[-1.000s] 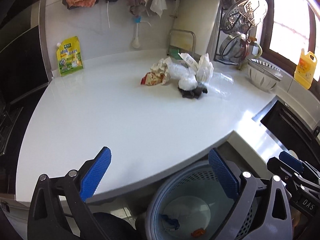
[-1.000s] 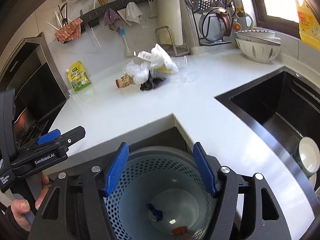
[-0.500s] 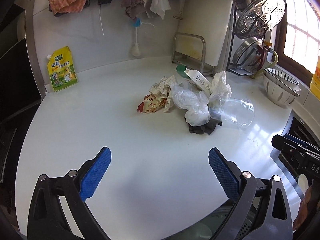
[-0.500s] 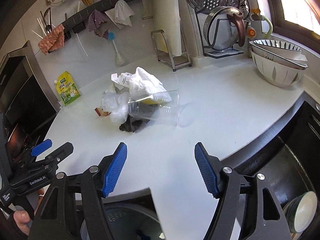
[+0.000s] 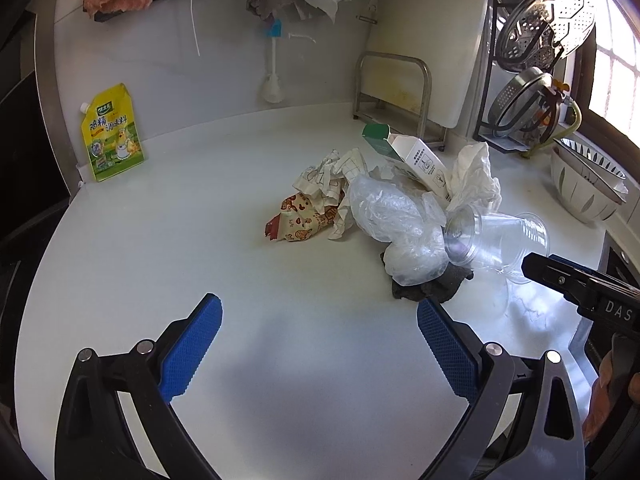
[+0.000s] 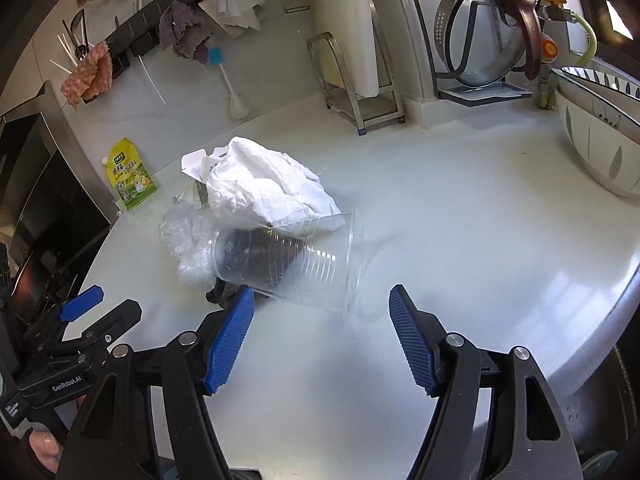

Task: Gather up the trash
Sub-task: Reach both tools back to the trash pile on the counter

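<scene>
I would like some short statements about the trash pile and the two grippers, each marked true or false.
1. The clear plastic cup lies on its side. True.
2. The right gripper is shut on the cup. False: its jaws are open, the cup just ahead of them.
3. The left gripper holds the snack wrapper. False: it is open and empty, apart from the pile.
4. A yellow seasoning pouch stands against the wall. True.
5. The green-and-white carton is upright. False: it lies tilted on the pile.
</scene>
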Motion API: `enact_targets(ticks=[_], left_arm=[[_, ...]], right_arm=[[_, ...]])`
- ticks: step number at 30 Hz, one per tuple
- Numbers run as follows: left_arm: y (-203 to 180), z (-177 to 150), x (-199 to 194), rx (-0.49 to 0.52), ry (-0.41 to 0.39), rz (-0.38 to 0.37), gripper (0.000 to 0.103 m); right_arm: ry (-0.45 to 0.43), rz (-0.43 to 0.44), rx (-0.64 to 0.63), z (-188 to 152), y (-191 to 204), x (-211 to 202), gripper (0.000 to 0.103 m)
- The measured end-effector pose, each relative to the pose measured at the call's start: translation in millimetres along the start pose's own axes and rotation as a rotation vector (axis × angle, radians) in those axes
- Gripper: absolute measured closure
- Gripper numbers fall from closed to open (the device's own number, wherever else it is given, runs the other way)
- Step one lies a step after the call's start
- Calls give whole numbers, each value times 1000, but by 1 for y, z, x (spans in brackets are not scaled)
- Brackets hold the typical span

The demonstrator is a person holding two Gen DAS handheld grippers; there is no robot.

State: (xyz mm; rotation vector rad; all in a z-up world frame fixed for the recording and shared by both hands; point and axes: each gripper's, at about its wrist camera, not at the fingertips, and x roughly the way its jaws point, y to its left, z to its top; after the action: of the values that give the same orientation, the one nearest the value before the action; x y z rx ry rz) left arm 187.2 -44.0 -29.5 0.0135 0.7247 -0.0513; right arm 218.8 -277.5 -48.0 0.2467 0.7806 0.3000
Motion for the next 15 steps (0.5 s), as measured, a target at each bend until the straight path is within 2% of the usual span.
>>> enact_targets(ticks=[5,6,10,12,13,15], left_arm=[[-3,0,8,-1,15,1,7],[-4,0,8,1,15,1,7],[-7,1,7,9,10,3,7],[-8,1,7,11,8,1,7],[-9,2,7,12,8,1,7],[-11,3,6,10,7,-5,7]], right_arm=[[5,35,-33,7,7,12,36],[4,43,-41,8,10,13,39],[12,84,-59,11,15,17,57],[9,101,-58,9,15,15,70],[3,109,-57,8,16,13,71],[-13,118,-53,5,17,8,83]])
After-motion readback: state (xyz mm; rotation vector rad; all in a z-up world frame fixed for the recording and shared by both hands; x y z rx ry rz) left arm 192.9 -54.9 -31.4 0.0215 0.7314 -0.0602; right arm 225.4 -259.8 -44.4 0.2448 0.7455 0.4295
